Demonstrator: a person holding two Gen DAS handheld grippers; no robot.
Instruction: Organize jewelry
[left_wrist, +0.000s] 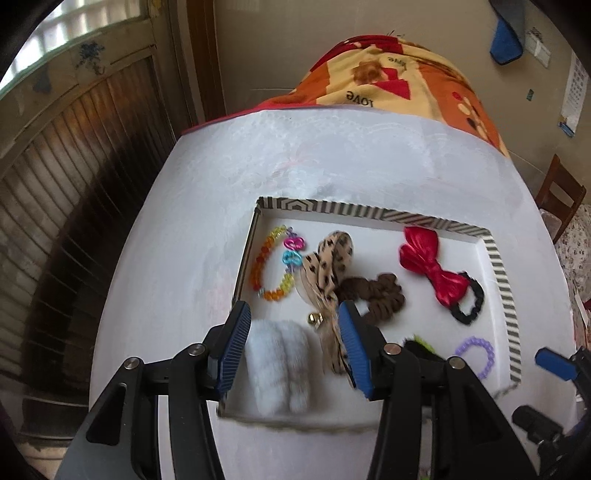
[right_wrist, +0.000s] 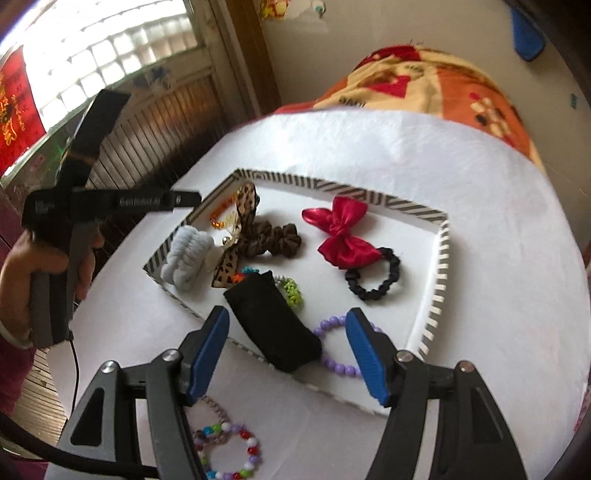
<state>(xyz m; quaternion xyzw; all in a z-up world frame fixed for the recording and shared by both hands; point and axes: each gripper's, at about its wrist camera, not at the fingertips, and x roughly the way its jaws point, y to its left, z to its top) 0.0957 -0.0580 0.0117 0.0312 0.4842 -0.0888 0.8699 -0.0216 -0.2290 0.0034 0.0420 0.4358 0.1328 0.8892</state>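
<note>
A shallow white tray (right_wrist: 439, 254) with a black-and-white striped rim sat on a white-covered table (right_wrist: 480, 177) and held the jewelry and hair pieces. Inside it lay one red satin bow (right_wrist: 341, 232) joined to a black scrunchie (right_wrist: 373, 280), one brown scrunchie (right_wrist: 275, 238), one leopard-print bow (left_wrist: 328, 266), one fluffy pale-grey scrunchie (right_wrist: 186, 258), one flat black piece (right_wrist: 273, 325), one green beaded piece (right_wrist: 291, 291) partly hidden behind it, one purple bead bracelet (right_wrist: 332, 345), and one bracelet of orange and yellow beads (left_wrist: 266, 266) by the tray's left wall. One more bracelet of mixed coloured beads (right_wrist: 229, 454) lay outside the tray on the cloth, near the lower edge of the right wrist view.

The left gripper (left_wrist: 293, 350) hung above the grey scrunchie, its two blue-padded jaws standing apart and holding nothing. The right gripper (right_wrist: 288, 354) hung over the black piece and the purple bracelet, its jaws likewise wide and empty. A hand (right_wrist: 22, 280) gripped the left tool's handle. Beyond the table lay an orange patterned blanket (left_wrist: 406, 85).
</note>
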